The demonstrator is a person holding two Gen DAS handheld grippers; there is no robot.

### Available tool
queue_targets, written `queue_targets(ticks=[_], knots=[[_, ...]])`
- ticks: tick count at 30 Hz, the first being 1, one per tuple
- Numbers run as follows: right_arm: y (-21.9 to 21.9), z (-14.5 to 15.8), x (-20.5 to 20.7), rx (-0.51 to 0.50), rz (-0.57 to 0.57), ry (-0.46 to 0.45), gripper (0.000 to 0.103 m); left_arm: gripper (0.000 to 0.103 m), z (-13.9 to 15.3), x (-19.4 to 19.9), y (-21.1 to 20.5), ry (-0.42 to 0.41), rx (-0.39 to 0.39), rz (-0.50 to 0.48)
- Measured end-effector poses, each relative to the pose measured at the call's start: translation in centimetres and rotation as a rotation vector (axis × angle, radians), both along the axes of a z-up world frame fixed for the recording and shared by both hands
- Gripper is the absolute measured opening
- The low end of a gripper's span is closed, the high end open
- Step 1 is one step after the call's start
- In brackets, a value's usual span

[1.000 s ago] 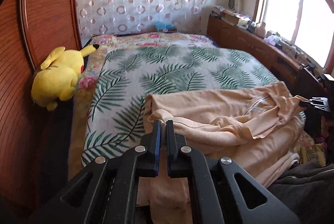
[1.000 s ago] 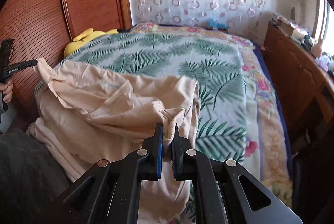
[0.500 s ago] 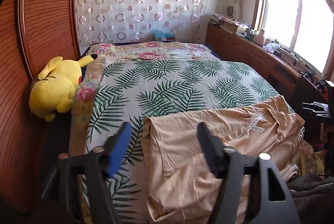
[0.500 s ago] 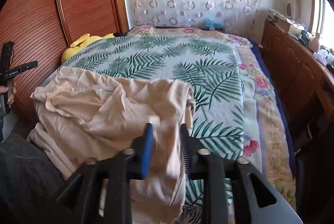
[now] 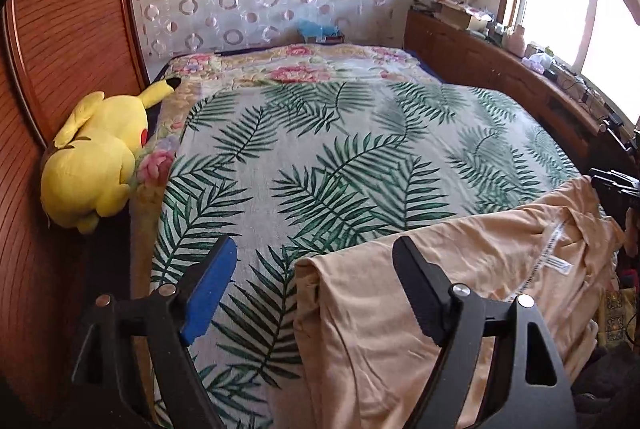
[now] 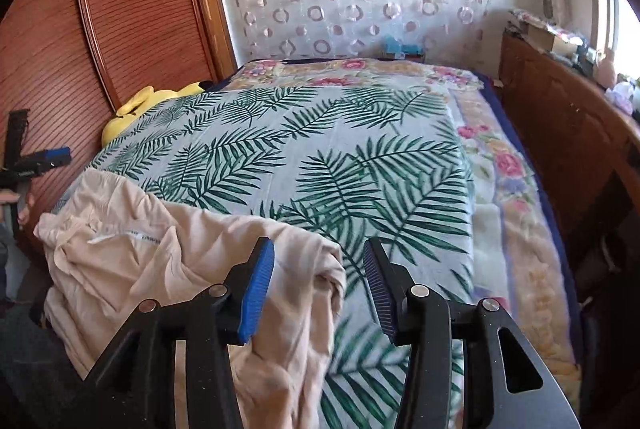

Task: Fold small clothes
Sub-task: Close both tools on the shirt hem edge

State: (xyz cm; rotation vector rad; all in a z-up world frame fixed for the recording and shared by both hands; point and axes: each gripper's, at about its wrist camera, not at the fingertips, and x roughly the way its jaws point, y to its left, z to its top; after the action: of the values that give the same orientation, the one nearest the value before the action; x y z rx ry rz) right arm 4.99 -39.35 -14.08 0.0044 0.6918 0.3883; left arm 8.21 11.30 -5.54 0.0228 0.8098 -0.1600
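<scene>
Both claws stand apart, the left claw point(image 5: 312, 293) wide and the right claw point(image 6: 318, 287) opening, so the folded peach cotton garment point(image 5: 460, 289) rests freely on the palm-leaf bedspread point(image 5: 340, 149).

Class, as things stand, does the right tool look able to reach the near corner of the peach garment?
Probably yes: the right tool, jaws opening and gripping nothing, points at the peach garment, with nothing blocking its corner.

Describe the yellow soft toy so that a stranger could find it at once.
Start at the bed with the green palm-leaf cover. The yellow plush toy lies at its side, against the reddish wooden wall. It is the only bright yellow thing, with black-tipped ears.
</scene>
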Motion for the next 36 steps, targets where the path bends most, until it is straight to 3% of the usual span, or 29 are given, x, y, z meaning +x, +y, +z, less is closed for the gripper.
queue_targets(ticks=[4,6,9,15,21,24,25,26,30,33,36], knots=[[0.4,-0.6,1.4,-0.009,0.007,0.028,0.045,0.081,-2.0,1.3,0.0,0.057,0.0,0.003],[0.4,-0.8,1.8,-0.015,0.017,0.042,0.036,0.081,-2.9,1.6,0.0,0.08,0.001,0.009],[0.3,-0.2,1.9,-0.017,0.03,0.046,0.014,0.081,-3.9,1.6,0.0,0.103,0.008,0.017],[-1.2,-0.2,2.4,0.011,-0.064,0.024,0.011,0.081,-4.6,1.1,-0.4,0.103,0.022,0.013],[-0.6,-0.5,1.8,-0.011,-0.043,0.009,0.011,0.081,-4.6,1.0,-0.3,0.098,0.023,0.013],[-0.4,-0.6,1.8,-0.043,-0.05,0.014,0.032,0.081,-4.6,1.0,-0.3,0.099,0.022,0.01],[-0.3,-0.8,2.1,-0.057,-0.053,0.025,0.046,0.081,-4.6,1.0,-0.3,0.101,0.02,0.002],[-0.4,-0.9,2.5,-0.06,-0.046,0.04,0.05,0.078,-4.6,1.1,-0.4,0.103,0.021,-0.008],[-0.2,-1.7,3.4,-0.094,-0.024,0.087,0.05,0.049,-4.0,1.3,-1.0,0.125,0.009,-0.078],[0.0,-1.9,3.7,-0.089,0.004,0.105,0.051,0.037,-3.9,1.2,-1.5,0.131,0.012,-0.105],[0.4,-2.1,3.7,-0.094,0.02,0.098,0.058,0.035,-3.9,1.1,-1.6,0.129,0.001,-0.107]])
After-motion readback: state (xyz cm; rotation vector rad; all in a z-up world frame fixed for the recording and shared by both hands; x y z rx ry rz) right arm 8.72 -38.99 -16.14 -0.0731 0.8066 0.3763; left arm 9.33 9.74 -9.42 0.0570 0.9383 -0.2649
